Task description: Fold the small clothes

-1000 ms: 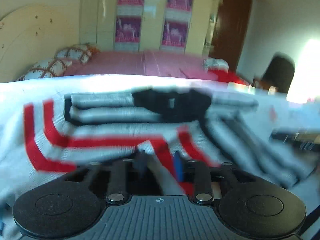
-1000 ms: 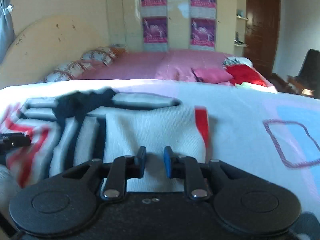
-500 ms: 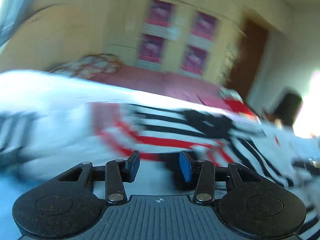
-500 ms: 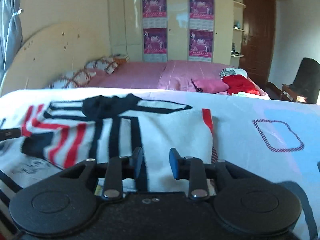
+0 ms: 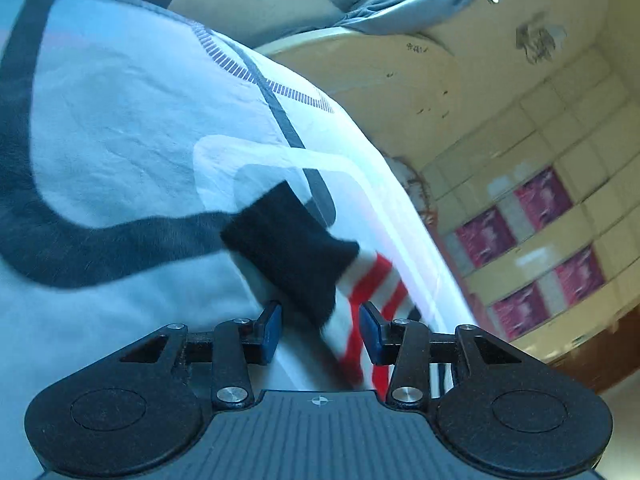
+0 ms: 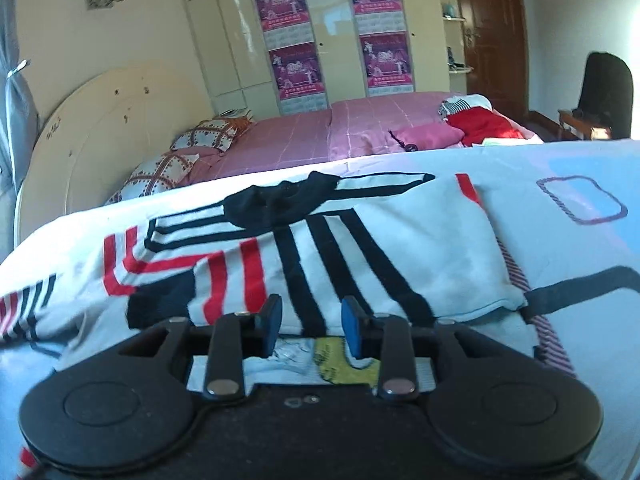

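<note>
Surface: pale patterned sheet (image 6: 568, 248) with the striped sweater (image 6: 400, 240) lying half-folded on it.
Room: pink bed (image 6: 320, 128) beyond the sweater, four posters on the wardrobe (image 6: 240, 40).
Change: left view has rolled hard; sleeve released.
Left gripper (image 5: 320, 330): parted, holding nothing, black cuff (image 5: 292, 256) just ahead.
Right gripper (image 6: 309, 322): jaws just widened, empty, at sweater's near hem.

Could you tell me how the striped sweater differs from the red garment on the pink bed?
The striped sweater lies flat; the red garment is bunched up. The sweater is white with black and red stripes; the garment is plain red. Both are fabric.
</note>
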